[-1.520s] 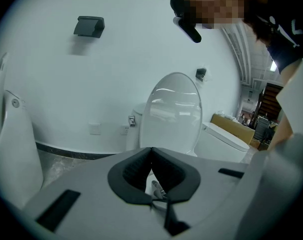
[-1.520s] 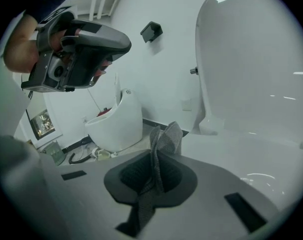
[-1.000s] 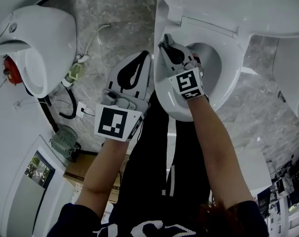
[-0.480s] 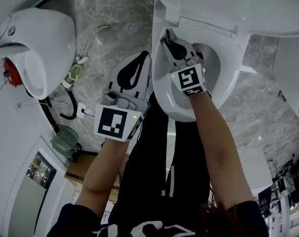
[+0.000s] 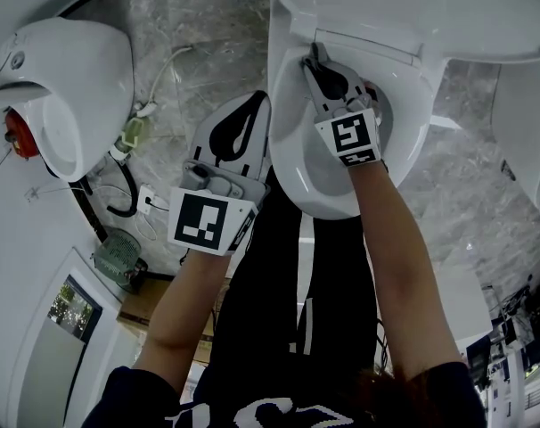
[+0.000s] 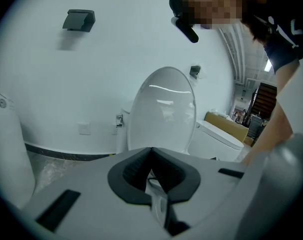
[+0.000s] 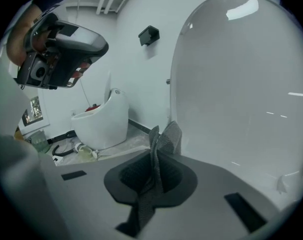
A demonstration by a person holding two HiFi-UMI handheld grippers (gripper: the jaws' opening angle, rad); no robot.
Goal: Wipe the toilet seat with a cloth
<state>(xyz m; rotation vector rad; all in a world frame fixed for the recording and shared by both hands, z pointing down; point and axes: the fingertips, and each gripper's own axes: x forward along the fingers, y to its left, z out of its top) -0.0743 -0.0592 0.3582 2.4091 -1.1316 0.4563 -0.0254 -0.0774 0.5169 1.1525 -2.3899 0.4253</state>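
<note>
Right gripper (image 5: pixel 316 61), clamped on the cloth (image 7: pixel 164 139), has slid farther along the toilet seat (image 5: pixel 292 159).
Wiping now nears the far hinge end; left gripper (image 5: pixel 252 114), jaws together and empty, waits left of it.

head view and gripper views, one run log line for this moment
right gripper: shut on cloth | spot: rear of toilet seat, by raised lid | left gripper: shut, empty, left of the seat
</note>
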